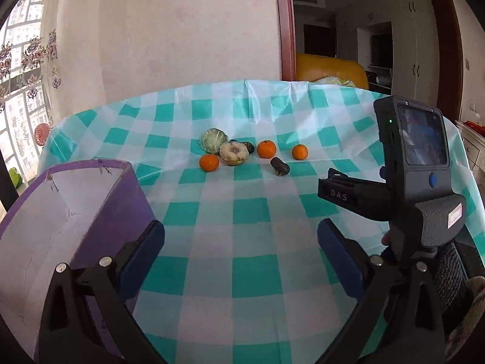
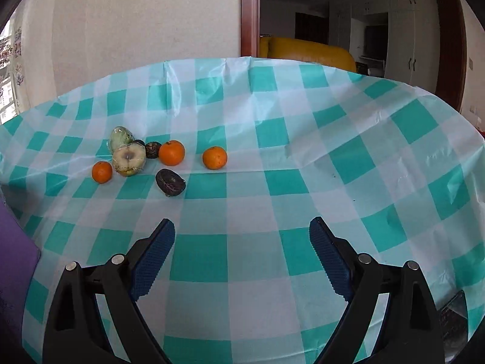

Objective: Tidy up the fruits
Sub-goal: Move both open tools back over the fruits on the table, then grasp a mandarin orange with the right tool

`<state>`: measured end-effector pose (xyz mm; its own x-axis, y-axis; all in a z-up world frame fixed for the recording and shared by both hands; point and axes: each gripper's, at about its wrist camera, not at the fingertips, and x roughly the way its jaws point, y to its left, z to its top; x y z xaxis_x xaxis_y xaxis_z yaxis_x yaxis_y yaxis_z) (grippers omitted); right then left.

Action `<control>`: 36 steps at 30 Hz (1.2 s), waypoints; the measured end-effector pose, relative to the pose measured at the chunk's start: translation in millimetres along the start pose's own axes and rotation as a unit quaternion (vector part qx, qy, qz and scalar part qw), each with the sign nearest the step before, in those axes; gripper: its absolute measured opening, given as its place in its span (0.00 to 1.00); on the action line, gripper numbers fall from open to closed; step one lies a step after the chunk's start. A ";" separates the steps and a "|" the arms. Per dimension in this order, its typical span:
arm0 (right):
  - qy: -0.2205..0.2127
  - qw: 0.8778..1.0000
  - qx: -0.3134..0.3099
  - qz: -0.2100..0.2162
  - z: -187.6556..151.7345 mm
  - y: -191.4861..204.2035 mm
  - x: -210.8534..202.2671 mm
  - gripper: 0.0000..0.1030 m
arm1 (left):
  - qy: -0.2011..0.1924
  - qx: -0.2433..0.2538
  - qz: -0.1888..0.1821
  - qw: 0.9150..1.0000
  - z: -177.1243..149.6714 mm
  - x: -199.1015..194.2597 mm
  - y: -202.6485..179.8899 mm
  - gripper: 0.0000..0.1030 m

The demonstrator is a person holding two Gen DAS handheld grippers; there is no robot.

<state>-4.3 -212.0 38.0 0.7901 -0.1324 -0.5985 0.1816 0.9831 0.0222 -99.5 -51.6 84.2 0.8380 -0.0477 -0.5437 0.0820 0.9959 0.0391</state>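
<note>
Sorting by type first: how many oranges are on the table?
3. One at the cluster's left end, one in the middle beside the dark fruit, one alone to the right. None seem hidden.

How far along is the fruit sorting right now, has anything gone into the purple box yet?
Nothing looks done: the visible part of the purple box shows no fruit. Nothing is in hand either; the left gripper and right gripper are both open and empty above the tablecloth. Still left: three oranges, two wrapped pale fruits and the dark fruits loose on the table.
</note>
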 end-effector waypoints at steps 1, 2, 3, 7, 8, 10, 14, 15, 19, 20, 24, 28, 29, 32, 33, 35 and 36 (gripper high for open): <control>0.009 1.000 0.009 -0.004 -2.5 -8.2 5.3 0.84 | 0.014 -0.011 0.002 1.000 1.1 17.4 1.0 0.98; 0.017 1.000 0.014 -0.010 -4.7 -14.2 10.1 0.84 | 0.027 -0.022 -0.001 0.999 2.5 34.1 -0.3 0.98; 0.026 0.999 0.019 -0.014 -6.4 -18.7 15.3 0.84 | 0.039 -0.033 -0.006 0.999 4.0 49.5 2.6 0.98; 0.053 0.997 0.058 0.002 -4.7 -34.0 28.1 0.84 | 0.082 -0.075 -0.018 0.994 11.9 103.1 10.0 0.98; 0.057 0.997 0.060 0.004 -4.6 -33.9 29.8 0.84 | 0.086 -0.091 -0.021 0.992 12.7 113.4 12.9 0.98; 0.064 0.996 0.054 0.009 -4.8 -31.0 32.3 0.84 | 0.094 -0.121 -0.023 0.988 12.9 130.0 21.9 0.98; 0.073 0.997 0.030 0.008 -4.4 -21.1 36.3 0.84 | 0.093 -0.191 -0.053 0.976 14.6 144.1 44.8 0.98; 0.077 0.997 0.023 0.013 -3.7 -17.2 38.5 0.84 | 0.088 -0.198 -0.056 0.975 14.0 144.3 48.0 0.98; 0.102 0.994 -0.012 0.042 5.6 5.5 58.6 0.84 | 0.092 -0.230 -0.075 0.966 9.7 146.7 59.7 0.98; 0.102 0.993 -0.020 0.048 9.4 10.8 64.1 0.84 | 0.091 -0.231 -0.076 0.966 8.7 145.9 60.5 0.98; 0.072 0.995 0.003 0.075 34.5 10.2 85.4 0.84 | 0.091 -0.219 -0.080 0.968 8.8 144.2 58.0 0.98; 0.078 0.994 0.044 0.069 57.8 -4.6 119.2 0.78 | 0.095 -0.206 -0.084 0.970 9.5 145.8 53.4 0.98; 0.081 0.993 0.051 0.070 63.5 -6.7 128.2 0.75 | 0.099 -0.204 -0.085 0.970 9.6 146.8 52.6 0.98; 0.093 0.992 0.052 0.068 77.0 -4.3 150.1 0.72 | 0.109 -0.201 -0.086 0.970 9.6 150.3 51.3 0.98; 0.094 0.992 0.046 0.067 81.0 -0.7 155.5 0.72 | 0.112 -0.200 -0.086 0.969 9.6 151.4 50.9 0.98; 0.090 0.993 0.028 0.074 87.1 9.5 161.7 0.70 | 0.119 -0.198 -0.084 0.969 9.4 153.9 49.8 0.98; 0.089 0.993 0.016 0.078 89.4 16.0 164.2 0.69 | 0.120 -0.196 -0.083 0.970 9.0 153.8 48.9 0.98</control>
<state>180.8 -229.3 11.6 0.6950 0.0475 -0.7175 0.0860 0.9852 0.1485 38.2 -10.9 10.0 0.6777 -0.2371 -0.6961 -0.0463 0.9310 -0.3622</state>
